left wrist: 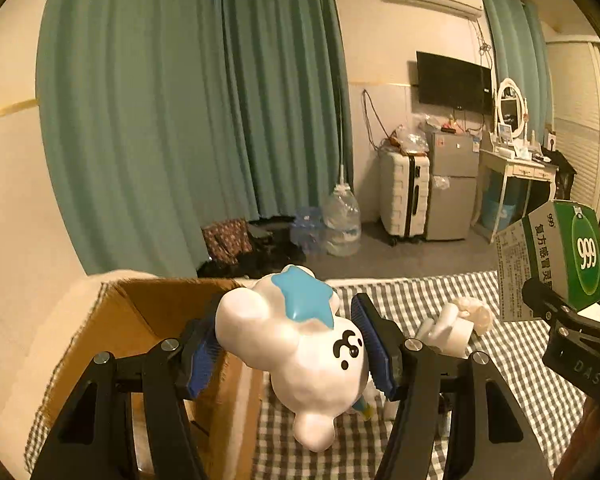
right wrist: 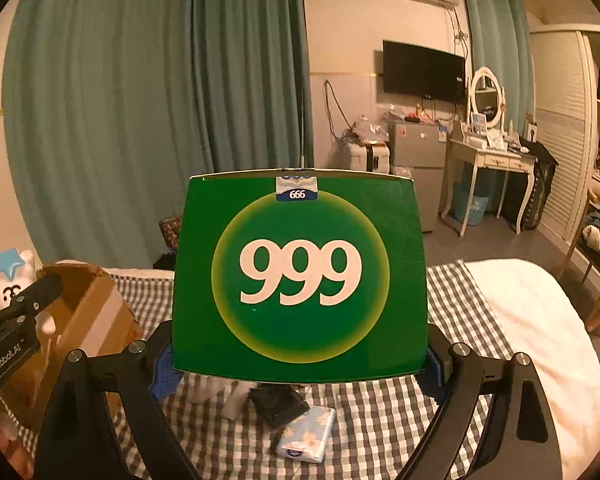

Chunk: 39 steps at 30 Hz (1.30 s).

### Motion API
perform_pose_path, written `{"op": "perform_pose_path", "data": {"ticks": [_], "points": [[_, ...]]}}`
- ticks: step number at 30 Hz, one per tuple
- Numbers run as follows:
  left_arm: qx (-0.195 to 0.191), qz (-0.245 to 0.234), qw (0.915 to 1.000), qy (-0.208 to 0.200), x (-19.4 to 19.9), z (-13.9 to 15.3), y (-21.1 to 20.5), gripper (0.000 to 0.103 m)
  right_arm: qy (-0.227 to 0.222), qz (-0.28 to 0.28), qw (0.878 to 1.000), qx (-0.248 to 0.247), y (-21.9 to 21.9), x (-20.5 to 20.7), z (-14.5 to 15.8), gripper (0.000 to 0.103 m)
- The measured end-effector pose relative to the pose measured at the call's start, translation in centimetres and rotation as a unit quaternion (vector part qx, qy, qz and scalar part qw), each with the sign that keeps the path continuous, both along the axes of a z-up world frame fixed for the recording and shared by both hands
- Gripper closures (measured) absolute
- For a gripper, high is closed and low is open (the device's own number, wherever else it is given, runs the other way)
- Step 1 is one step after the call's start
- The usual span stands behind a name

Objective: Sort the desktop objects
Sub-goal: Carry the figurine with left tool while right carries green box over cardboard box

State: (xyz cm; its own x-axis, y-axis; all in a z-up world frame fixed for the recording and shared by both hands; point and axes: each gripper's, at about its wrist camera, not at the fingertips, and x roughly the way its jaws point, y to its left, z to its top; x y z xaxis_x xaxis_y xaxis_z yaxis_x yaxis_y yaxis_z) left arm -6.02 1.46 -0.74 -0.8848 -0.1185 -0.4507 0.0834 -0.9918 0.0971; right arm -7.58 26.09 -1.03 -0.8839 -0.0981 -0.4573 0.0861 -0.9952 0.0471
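White bear toy (left wrist: 300, 344), pinched by the left gripper (left wrist: 292, 344) beside the cardboard box (left wrist: 140, 320), is smooth and could slip; the right gripper (right wrist: 300, 364) squeezes the green box (right wrist: 300, 280).

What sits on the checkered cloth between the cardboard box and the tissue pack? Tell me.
In the right wrist view, a white object and a dark pouch lie between cardboard box and tissue pack.

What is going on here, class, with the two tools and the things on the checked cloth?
A person is sorting things with two hand-held tools. The left tool is shut on a white toy figure with a blue star, held beside the open cardboard box. The right tool is shut on a green 999 medicine box, lifted above the checked cloth, where a tissue pack and a black item lie.
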Motion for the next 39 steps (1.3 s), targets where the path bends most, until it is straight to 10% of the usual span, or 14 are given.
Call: {"op": "perform_pose_path", "data": {"ticks": [39], "points": [[-0.004, 0.12, 0.9928, -0.002, 1.2, 2.1, -16.3, 0.039, 0.003, 0.132, 0.991, 0.002, -16.3, 1.1, 2.7, 0.012]]}}
